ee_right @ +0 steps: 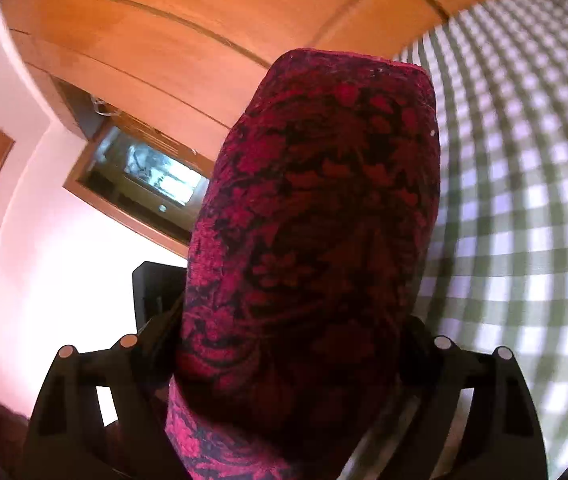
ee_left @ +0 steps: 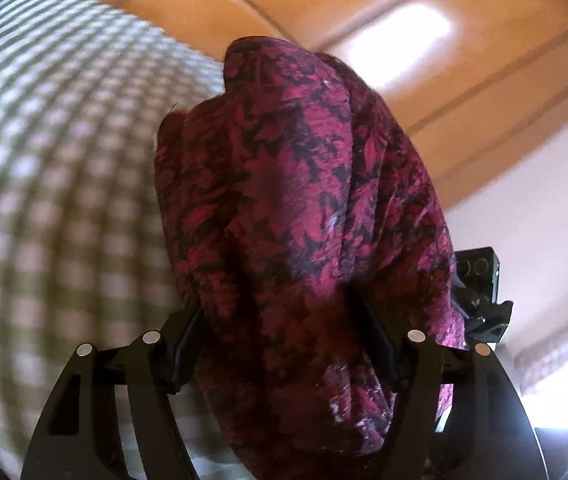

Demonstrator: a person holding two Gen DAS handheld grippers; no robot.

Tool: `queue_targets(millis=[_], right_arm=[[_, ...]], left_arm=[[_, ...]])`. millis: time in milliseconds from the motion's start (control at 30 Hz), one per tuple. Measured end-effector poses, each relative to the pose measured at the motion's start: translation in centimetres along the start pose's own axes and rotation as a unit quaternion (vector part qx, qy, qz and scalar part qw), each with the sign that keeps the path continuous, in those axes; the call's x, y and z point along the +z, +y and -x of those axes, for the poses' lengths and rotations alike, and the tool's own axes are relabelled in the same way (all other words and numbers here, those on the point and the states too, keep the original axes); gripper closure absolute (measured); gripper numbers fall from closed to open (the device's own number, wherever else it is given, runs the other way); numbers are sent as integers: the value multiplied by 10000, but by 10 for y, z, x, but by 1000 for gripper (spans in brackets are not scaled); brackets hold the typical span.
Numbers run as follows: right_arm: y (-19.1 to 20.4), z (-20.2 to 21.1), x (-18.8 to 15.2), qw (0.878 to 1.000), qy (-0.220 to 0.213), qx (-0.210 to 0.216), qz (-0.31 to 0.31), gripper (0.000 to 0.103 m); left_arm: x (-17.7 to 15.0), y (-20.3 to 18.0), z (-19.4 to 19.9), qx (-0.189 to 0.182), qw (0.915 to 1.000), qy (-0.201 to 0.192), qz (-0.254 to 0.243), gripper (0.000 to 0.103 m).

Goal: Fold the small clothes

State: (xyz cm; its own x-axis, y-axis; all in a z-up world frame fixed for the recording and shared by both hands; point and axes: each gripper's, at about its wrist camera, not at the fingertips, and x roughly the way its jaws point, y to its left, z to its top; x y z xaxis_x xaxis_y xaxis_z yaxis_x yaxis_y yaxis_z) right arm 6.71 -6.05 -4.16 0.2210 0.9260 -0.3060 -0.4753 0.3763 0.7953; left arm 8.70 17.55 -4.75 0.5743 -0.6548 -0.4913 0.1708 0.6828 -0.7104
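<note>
Black fingers of the left gripper [ee_left: 284,344] sit right at the bottom of its wrist view, pinching a bunched-up garment [ee_left: 304,208] between them, so the jaws are clamped on cloth, not spread wide. Same deal on the other side: the right gripper [ee_right: 284,356] has its fingers pressed into the garment [ee_right: 316,220] from both sides, holding a thick wad of it.

From the left gripper the cloth runs straight away from the camera, long axis roughly along the fingers, leaning a bit to the left at the far end where it tapers to a rounded tip. From the right gripper it also stretches forward, ending in a flatter, squared-off edge at the top, with a loose fold curling under the fingers near the lens.

Fabric is magenta-red with a dark leafy floral print, kinda textured, creased in long folds. It looks lifted off the surface, though honestly the blur makes that hard to be sure of.

Past it there's a green-and-white checked cloth [ee_left: 64,168], seen on the opposite side in the right view [ee_right: 524,200], then wooden panelling [ee_left: 364,8] and a pale wall [ee_right: 64,220]. The left view catches a bit of the other gripper's black camera block [ee_left: 478,276] just beside the garment.
</note>
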Motion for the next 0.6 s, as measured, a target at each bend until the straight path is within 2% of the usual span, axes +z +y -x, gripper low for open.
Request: queue_targets(millis=[167, 267, 367, 467, 533, 600], right_arm=[[-15, 94, -2, 9956, -804, -481, -57, 17], [-37, 158, -5, 9852, -1419, -929, -256, 17], [-57, 204, -11, 9731, -1839, -1314, -437, 18], [-83, 237, -20, 9572, -2096, -1876, -685, 18], [-104, 251, -32, 9462, -2124, -2255, -932, 17], [-116, 255, -43, 9368, -2127, -2545, -1113, 14]], left_arm=[[13, -68, -80, -437, 9950, 607, -657, 35], [22, -120, -144, -528, 9876, 932, -1144, 36], [27, -160, -202, -594, 9803, 1247, -1412, 36], [25, -191, -254, -421, 9735, 1470, -1700, 39], [16, -207, -281, -56, 9681, 1553, -1967, 39], [7, -217, -295, 357, 9607, 1430, -2354, 30]])
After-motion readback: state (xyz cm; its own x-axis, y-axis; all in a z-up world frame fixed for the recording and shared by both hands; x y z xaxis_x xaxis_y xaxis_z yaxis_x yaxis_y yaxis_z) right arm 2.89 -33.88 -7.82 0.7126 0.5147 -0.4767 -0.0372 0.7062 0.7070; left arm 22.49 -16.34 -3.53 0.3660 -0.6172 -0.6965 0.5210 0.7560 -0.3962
